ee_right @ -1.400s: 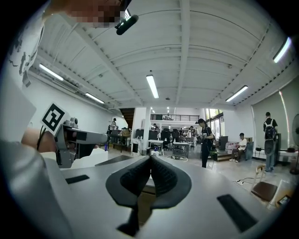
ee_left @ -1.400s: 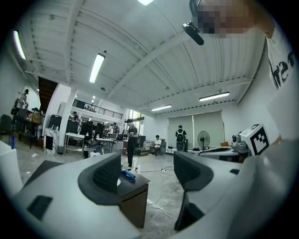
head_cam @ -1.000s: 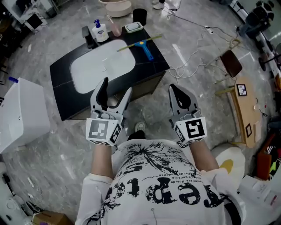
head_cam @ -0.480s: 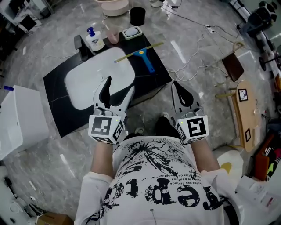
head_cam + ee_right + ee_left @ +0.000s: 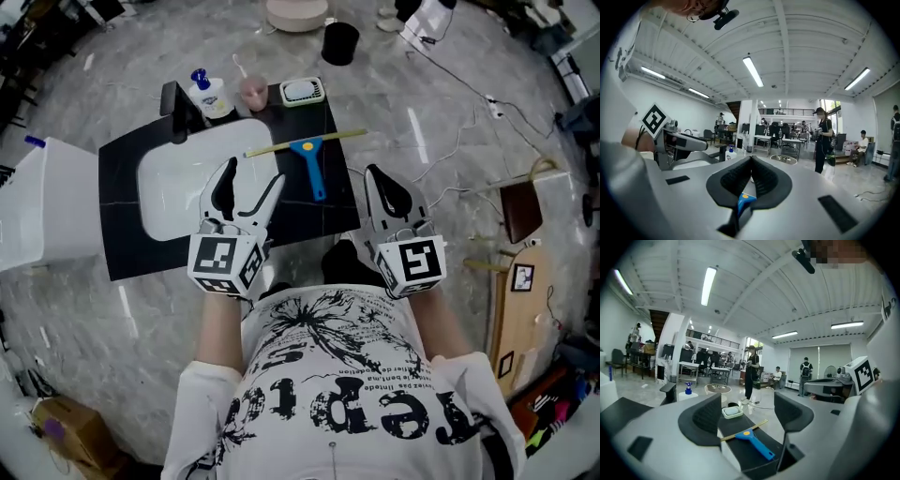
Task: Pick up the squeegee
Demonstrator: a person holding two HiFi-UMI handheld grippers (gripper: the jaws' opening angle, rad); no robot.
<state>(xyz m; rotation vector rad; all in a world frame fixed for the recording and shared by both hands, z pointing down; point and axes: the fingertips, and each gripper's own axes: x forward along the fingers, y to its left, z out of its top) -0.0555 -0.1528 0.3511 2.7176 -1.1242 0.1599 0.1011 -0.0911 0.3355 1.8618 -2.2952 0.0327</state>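
Note:
The squeegee [image 5: 311,167] has a blue handle and a long yellow blade; it lies flat on the black counter [image 5: 120,220], right of the white sink [image 5: 178,183]. My left gripper [image 5: 253,176] is open over the sink's right edge, just short of the squeegee and to its left. In the left gripper view the squeegee [image 5: 752,441] shows between and beyond the open jaws of that gripper [image 5: 747,409]. My right gripper [image 5: 377,178] is shut and empty, off the counter's right front corner. In the right gripper view a bit of the blue handle [image 5: 745,201] shows below the shut gripper [image 5: 751,165].
At the counter's back stand a black faucet [image 5: 176,101], a soap bottle with a blue pump [image 5: 208,96], a pink cup [image 5: 253,90] and a soap dish [image 5: 302,91]. A white box [image 5: 37,216] is at the left. Cables [image 5: 459,141] and a wooden chair [image 5: 517,272] are on the right.
I have stepped closer to the counter, so both grippers now reach over its front part, nearer the squeegee. Neither gripper's jaws have changed.

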